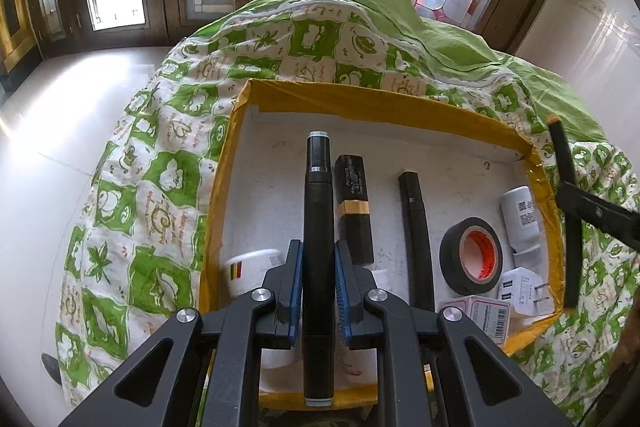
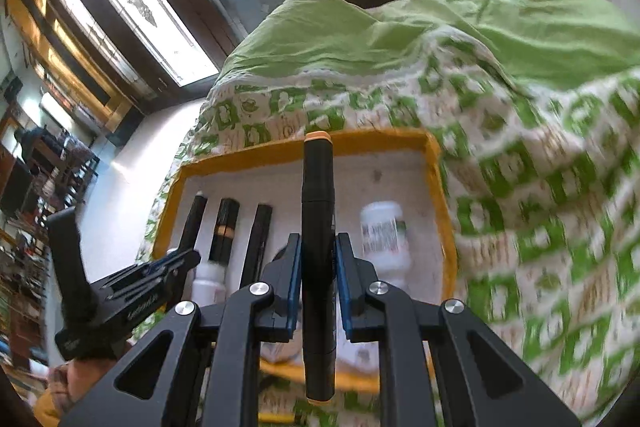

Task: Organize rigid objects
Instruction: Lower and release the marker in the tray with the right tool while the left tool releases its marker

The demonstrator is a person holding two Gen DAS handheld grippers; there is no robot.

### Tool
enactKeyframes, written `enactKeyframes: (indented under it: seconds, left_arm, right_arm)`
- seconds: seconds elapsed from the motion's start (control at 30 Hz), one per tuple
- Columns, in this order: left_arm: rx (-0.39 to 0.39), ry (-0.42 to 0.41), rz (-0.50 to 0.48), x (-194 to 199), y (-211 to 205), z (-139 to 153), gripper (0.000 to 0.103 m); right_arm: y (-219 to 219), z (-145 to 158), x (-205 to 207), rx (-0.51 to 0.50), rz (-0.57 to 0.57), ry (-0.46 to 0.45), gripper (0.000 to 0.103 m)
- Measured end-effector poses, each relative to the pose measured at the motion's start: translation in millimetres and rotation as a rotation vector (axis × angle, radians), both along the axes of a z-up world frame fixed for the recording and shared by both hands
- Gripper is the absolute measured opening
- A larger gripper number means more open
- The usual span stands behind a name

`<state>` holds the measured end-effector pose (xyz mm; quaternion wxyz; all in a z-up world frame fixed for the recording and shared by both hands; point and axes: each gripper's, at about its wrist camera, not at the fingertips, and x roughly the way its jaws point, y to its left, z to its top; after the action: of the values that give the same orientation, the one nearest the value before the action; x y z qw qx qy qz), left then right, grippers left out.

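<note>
From the left wrist, the left gripper (image 1: pixel 318 291) is clamped on a grey-capped black marker (image 1: pixel 318 227) over the yellow-rimmed tray (image 1: pixel 360 105); a black-and-gold tube (image 1: pixel 355 211) lies just right of it, a black tape roll (image 1: pixel 472 255) farther right. From the right wrist, the right gripper (image 2: pixel 318 287) clamps an orange-capped black marker (image 2: pixel 317 247) above that tray (image 2: pixel 434 163), a white bottle (image 2: pixel 384 235) just right.
</note>
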<state>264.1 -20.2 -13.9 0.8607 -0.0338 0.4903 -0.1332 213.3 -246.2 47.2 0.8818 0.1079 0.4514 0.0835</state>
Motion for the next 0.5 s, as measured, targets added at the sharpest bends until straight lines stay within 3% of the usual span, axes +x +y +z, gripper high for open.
enactKeyframes:
  seconds: [0.5]
  left_arm:
    - [-0.001,-0.001,-0.017,9.9,-8.6,-7.1,0.014]
  right_arm:
    - [20.6,-33.5,34.5,-0.162,0.069,-0.023,0.016]
